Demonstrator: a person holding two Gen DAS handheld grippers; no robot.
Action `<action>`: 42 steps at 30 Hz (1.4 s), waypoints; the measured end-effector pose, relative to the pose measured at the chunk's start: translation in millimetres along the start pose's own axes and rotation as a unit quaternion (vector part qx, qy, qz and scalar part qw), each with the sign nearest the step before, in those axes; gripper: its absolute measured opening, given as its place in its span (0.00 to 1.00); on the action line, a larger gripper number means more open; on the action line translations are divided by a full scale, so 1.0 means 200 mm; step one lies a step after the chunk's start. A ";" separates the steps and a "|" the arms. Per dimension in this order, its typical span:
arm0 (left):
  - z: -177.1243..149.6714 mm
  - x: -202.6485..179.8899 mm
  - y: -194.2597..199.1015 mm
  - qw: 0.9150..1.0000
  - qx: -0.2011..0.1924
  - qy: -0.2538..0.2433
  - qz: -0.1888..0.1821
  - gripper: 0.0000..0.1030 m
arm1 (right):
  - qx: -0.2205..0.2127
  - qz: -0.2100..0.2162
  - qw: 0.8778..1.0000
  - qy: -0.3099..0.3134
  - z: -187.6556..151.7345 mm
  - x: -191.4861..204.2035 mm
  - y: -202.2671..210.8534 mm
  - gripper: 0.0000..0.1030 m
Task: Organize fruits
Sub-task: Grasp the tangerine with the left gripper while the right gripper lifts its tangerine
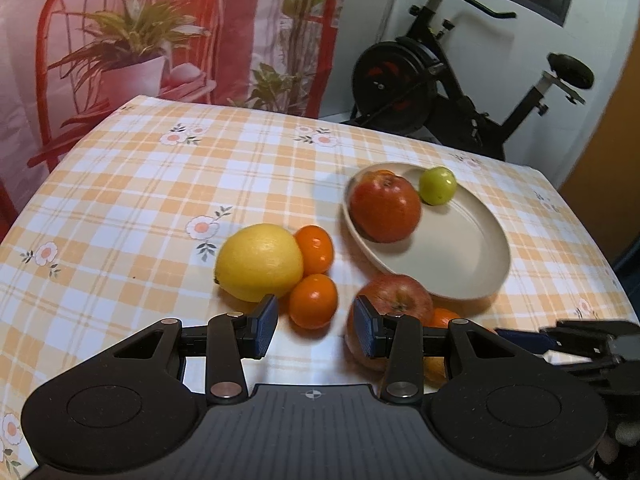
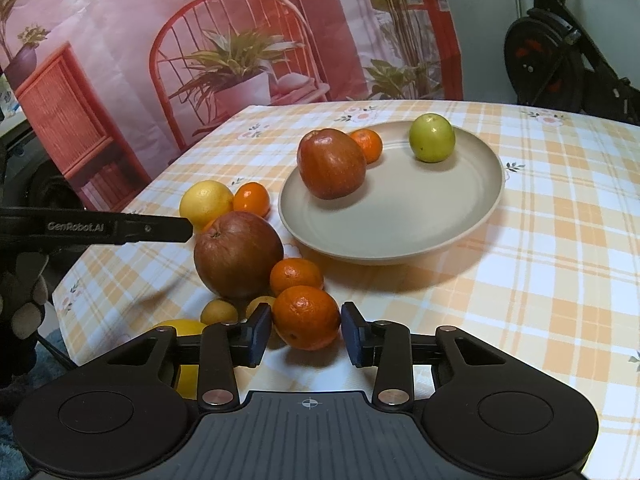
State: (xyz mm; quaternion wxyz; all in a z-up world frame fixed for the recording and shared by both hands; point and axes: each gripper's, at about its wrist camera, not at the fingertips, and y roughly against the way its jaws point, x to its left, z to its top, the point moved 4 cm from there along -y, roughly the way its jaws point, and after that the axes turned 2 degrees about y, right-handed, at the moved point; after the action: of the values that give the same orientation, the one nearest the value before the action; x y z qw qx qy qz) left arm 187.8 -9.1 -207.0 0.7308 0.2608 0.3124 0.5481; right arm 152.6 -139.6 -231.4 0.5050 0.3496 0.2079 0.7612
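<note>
A beige plate (image 2: 400,254) holds a red apple (image 2: 331,164), a mandarin (image 2: 367,145) and a green fruit (image 2: 432,138). On the checked tablecloth beside it lie a big apple (image 2: 238,254), a lemon (image 2: 206,202), several mandarins and small yellow fruits (image 2: 219,312). My right gripper (image 2: 306,334) straddles a mandarin (image 2: 306,316) that rests on the cloth; the pads sit right at its sides, a sliver apart. My left gripper (image 1: 314,330) is open over bare cloth, just behind a mandarin (image 1: 313,300), with the apple (image 1: 394,300) behind its right finger (image 1: 366,332).
An exercise bike (image 1: 440,80) stands past the table's far right corner. A printed backdrop (image 1: 160,40) hangs behind the table. The table's left edge (image 2: 120,224) drops off near the fruit pile. A gloved hand (image 2: 24,300) holds the left gripper.
</note>
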 end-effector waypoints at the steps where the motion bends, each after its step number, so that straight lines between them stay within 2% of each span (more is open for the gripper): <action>1: 0.01 0.01 -0.01 1.000 0.002 0.007 0.001 0.43 | 0.000 0.000 1.000 0.000 0.00 0.00 0.00 0.34; 6: 0.04 0.07 -0.10 0.998 0.030 0.060 -0.022 0.42 | 0.000 0.000 1.000 0.000 0.00 0.00 0.00 0.34; 14: 0.08 0.09 -0.18 0.992 0.043 0.117 -0.031 0.42 | 0.000 0.001 1.000 0.000 0.00 0.00 0.00 0.34; 24: 0.07 0.10 -0.28 0.989 0.065 0.129 -0.011 0.43 | -0.001 0.001 1.000 -0.007 -0.01 -0.01 0.00 0.34; 30: 0.06 0.09 -0.32 0.989 0.072 0.124 -0.013 0.42 | -0.001 0.002 1.000 -0.010 -0.01 -0.02 0.00 0.34; 35: 0.06 0.09 -0.33 0.990 0.070 0.123 -0.014 0.40 | -0.001 0.003 1.000 -0.010 -0.01 -0.02 0.00 0.34; 36: 0.06 0.09 -0.33 0.990 0.069 0.123 -0.014 0.37 | -0.001 0.002 1.000 -0.010 -0.01 -0.02 0.00 0.34; 42: 0.05 0.11 -0.27 0.990 0.060 0.124 -0.017 0.37 | -0.006 0.000 1.000 -0.006 -0.01 -0.02 0.01 0.34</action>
State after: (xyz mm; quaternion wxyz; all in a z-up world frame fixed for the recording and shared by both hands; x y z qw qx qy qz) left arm 234.3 -2.8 -244.3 0.6788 0.2285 0.4373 0.5439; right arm 151.5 -143.9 -233.2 0.5083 0.3517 0.2005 0.7601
